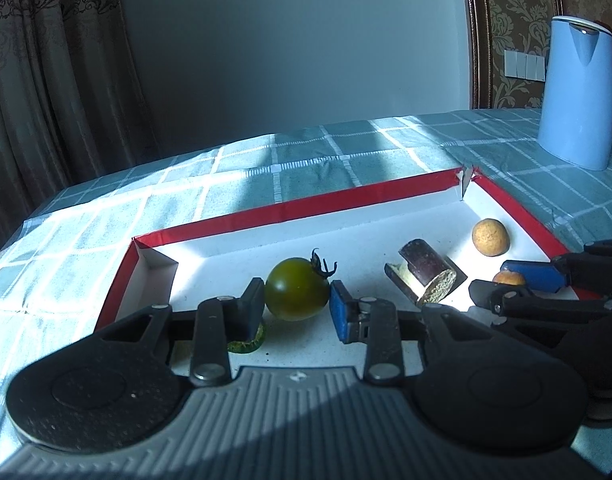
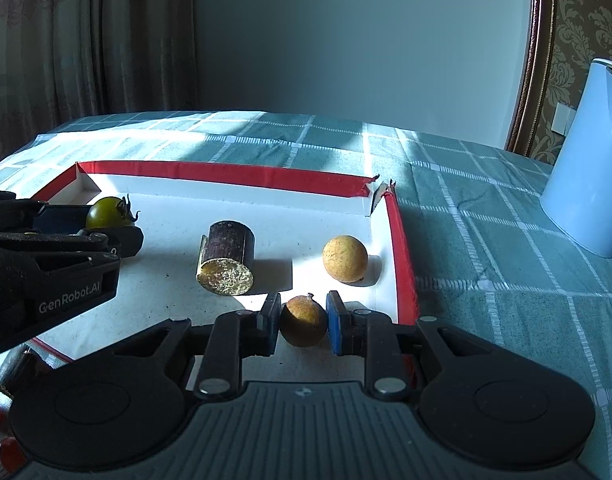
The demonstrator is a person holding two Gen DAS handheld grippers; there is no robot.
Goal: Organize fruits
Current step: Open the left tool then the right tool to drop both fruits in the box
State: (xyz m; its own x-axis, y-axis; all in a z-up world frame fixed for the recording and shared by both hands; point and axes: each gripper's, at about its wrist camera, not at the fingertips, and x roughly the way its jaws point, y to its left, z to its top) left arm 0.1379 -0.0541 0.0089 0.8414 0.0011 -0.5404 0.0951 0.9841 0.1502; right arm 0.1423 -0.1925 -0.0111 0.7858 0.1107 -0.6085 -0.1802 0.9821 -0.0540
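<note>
My left hand-held gripper (image 1: 295, 310) is narrowed onto a green tomato (image 1: 295, 294), pads at its sides, inside the red-rimmed white tray (image 1: 265, 210). My right hand-held gripper (image 2: 301, 322) is clamped tight on a small brown round fruit (image 2: 303, 322) near the tray's right wall. A second round fruit (image 2: 344, 258) and a cut sugarcane piece (image 2: 225, 264) lie loose in the tray. A blue kettle (image 2: 590, 160) stands on the checked surface (image 2: 486, 240).

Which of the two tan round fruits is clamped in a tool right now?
The nearer tan fruit, pinched in the right tool. The other tan fruit sits free by the tray's red wall.
</note>
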